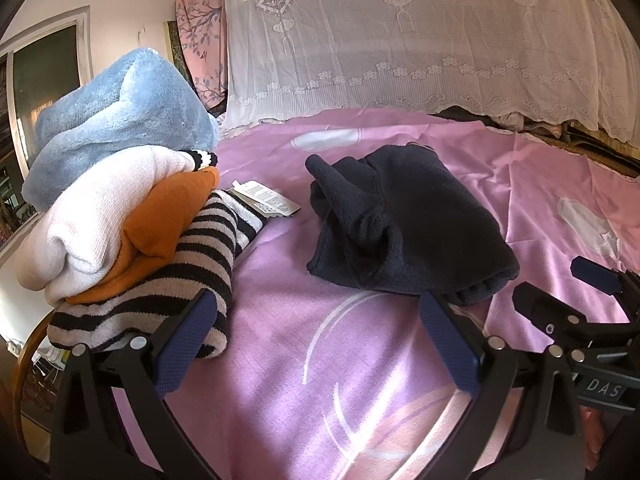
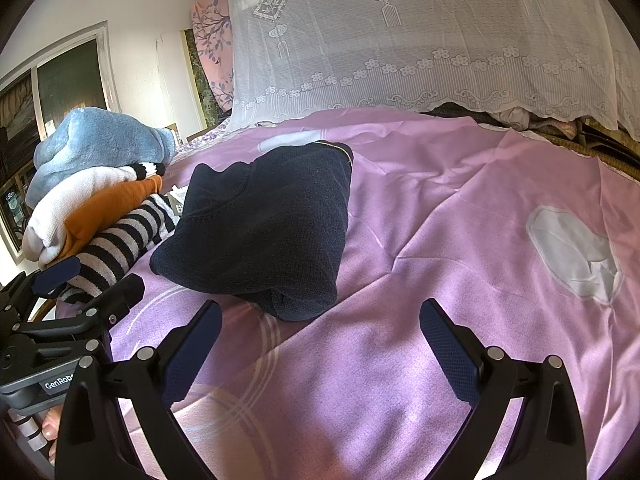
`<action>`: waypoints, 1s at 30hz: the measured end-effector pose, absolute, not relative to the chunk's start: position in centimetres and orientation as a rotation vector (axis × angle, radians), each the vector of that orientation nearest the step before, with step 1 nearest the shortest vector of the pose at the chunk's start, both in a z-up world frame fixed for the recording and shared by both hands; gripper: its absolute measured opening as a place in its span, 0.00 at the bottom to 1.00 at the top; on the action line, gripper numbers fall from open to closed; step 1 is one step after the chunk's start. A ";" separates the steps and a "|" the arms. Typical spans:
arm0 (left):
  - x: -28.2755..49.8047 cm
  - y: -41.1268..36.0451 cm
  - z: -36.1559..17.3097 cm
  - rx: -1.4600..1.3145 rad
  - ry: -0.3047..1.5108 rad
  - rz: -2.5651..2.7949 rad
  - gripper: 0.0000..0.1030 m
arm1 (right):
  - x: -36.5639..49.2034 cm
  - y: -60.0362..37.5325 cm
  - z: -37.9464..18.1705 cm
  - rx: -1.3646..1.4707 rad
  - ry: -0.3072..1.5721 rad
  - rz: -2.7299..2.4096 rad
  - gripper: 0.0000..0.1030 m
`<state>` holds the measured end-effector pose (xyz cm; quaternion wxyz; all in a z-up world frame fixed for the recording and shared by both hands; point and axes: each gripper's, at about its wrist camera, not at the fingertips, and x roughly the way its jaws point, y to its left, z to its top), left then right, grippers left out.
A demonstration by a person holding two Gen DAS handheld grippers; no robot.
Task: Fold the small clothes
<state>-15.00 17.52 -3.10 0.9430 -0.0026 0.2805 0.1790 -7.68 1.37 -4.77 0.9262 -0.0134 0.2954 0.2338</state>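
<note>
Both tools spread, empty; navy sweater beside stacked clothes on pink sheet

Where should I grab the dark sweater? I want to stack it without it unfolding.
Probably take the dark sweater at its thick folded near edge, coming from the near side low along the pink sheet. There the layers bunch together, so one pinch holds them all.

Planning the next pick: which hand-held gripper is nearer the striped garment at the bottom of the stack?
Left. The left hand-held gripper has one finger right against the striped garment. The right hand-held gripper sits farther right, in front of the dark folded garment.
</note>
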 end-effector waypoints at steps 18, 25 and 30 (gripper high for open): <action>-14.8 17.8 -3.4 0.006 0.575 0.368 0.96 | -7.7 1.4 -4.8 -0.026 0.607 0.479 0.97; -14.8 17.8 -3.3 0.008 0.574 0.369 0.96 | -7.7 1.4 -4.8 -0.027 0.608 0.479 0.97; -14.7 18.1 -3.4 0.012 0.572 0.368 0.96 | -7.7 1.4 -4.8 -0.026 0.608 0.480 0.97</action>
